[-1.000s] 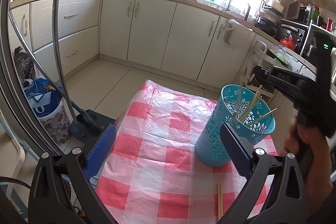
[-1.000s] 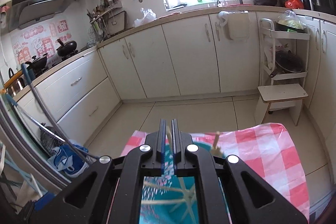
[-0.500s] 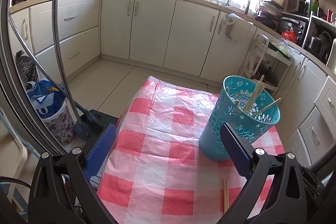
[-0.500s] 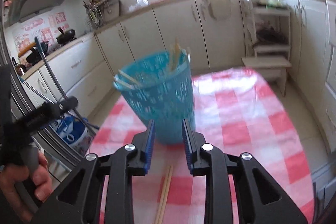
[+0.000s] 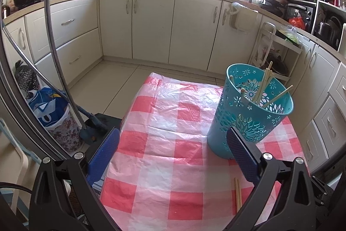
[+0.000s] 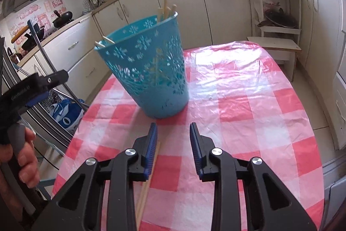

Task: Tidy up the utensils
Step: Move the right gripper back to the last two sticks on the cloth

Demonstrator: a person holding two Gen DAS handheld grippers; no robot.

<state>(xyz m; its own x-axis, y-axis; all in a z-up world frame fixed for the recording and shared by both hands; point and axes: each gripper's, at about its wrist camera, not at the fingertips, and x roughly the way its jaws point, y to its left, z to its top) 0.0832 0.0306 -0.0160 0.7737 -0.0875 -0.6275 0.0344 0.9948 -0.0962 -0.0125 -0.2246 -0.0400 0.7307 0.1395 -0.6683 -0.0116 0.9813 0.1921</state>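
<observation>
A teal perforated basket (image 5: 248, 114) stands on the red-and-white checked tablecloth (image 5: 164, 157) and holds several wooden chopsticks (image 5: 265, 84). It also shows in the right wrist view (image 6: 151, 70). A loose pair of chopsticks (image 5: 237, 194) lies flat on the cloth near the front; in the right wrist view the pair (image 6: 149, 181) runs under my right gripper's left finger. My right gripper (image 6: 173, 140) is open and empty, low over the cloth just in front of the basket. My left gripper (image 5: 173, 148) is wide open and empty, its right finger beside the basket.
The left gripper's body and the hand holding it (image 6: 23, 101) show at the left of the right wrist view. A mop handle (image 5: 54, 47) and a bagged bin (image 5: 54, 114) stand left of the table. Kitchen cabinets (image 5: 151, 25) and a white shelf rack (image 6: 279, 14) lie beyond.
My right gripper came down from above the basket, where it was nearly shut on a chopstick, to low over the cloth, and opened. My left gripper drifted slightly.
</observation>
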